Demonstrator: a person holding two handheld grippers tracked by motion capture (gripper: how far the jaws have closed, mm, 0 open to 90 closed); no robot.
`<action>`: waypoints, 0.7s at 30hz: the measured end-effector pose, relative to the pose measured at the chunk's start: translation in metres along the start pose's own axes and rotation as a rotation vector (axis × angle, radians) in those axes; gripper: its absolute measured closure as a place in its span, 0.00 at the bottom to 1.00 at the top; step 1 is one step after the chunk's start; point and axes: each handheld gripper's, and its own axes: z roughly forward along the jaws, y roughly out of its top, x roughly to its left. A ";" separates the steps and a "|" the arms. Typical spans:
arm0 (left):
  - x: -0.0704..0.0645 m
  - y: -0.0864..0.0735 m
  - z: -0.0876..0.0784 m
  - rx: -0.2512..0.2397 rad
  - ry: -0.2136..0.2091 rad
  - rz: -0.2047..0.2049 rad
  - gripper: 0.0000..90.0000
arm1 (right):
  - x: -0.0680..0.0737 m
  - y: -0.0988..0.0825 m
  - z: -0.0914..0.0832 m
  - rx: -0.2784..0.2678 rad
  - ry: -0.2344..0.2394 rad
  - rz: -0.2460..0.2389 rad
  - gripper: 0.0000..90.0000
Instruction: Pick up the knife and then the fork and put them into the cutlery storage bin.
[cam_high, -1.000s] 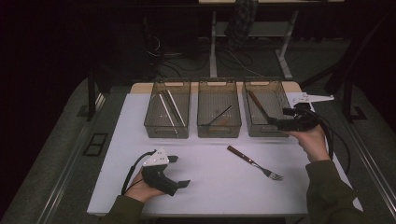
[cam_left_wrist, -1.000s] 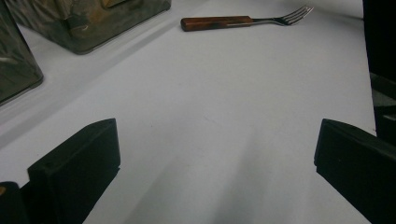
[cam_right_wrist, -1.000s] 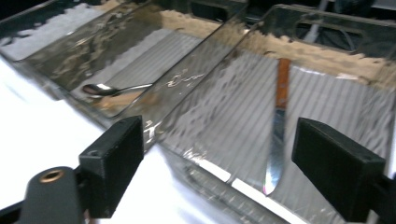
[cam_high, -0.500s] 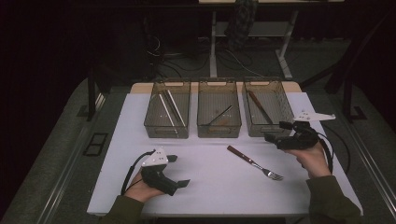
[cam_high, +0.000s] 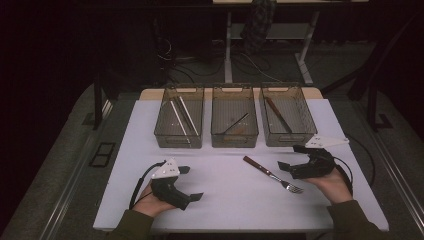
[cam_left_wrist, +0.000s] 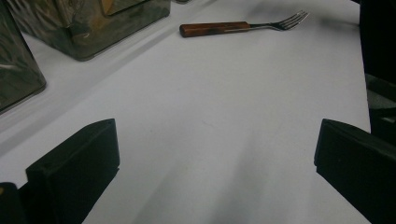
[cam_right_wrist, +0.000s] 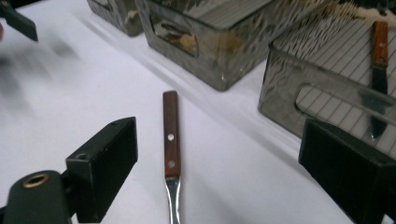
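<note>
1. Fork: it lies flat on the white worktop, in front of the gap between the middle bin and the right bin, its wooden handle pointing toward the bins and its tines toward us. It touches neither bin.
2. We hold the right gripper just beside the fork, on its right, with the jaws spread wide and nothing between them. In the right gripper view the fork's handle runs up the middle between the two jaws, so we judge that we are at the approach, lined up on the handle and not yet gripping.
3. Our left gripper rests low on the near left of the worktop, well apart from the fork, jaws likewise spread and empty. It looks parked.
4. The next move, as we judge it, calls for lowering the right gripper until the jaws straddle the handle, then closing across its narrow sides. The fork lies flat, so the jaw tips must come almost to the surface.
5. The left bin holds pale sticks, the middle bin a thin dark utensil, the right bin a brown-handled knife. Which bin suits the fork we cannot tell for sure.
6. The worktop is plain white, matte and otherwise bare.
7. The room is dark, with cables on the floor and the legs of another table behind.
</note>
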 end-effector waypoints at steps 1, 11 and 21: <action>0.000 0.000 0.000 0.001 0.001 -0.001 0.00 | 0.000 0.000 0.002 0.011 0.004 0.002 0.13; 0.000 0.000 0.001 0.002 0.001 0.001 0.00 | 0.008 -0.001 0.018 0.103 0.072 -0.033 0.33; 0.000 0.000 0.001 0.008 0.002 0.002 0.00 | 0.019 0.006 0.035 0.228 0.109 -0.086 0.58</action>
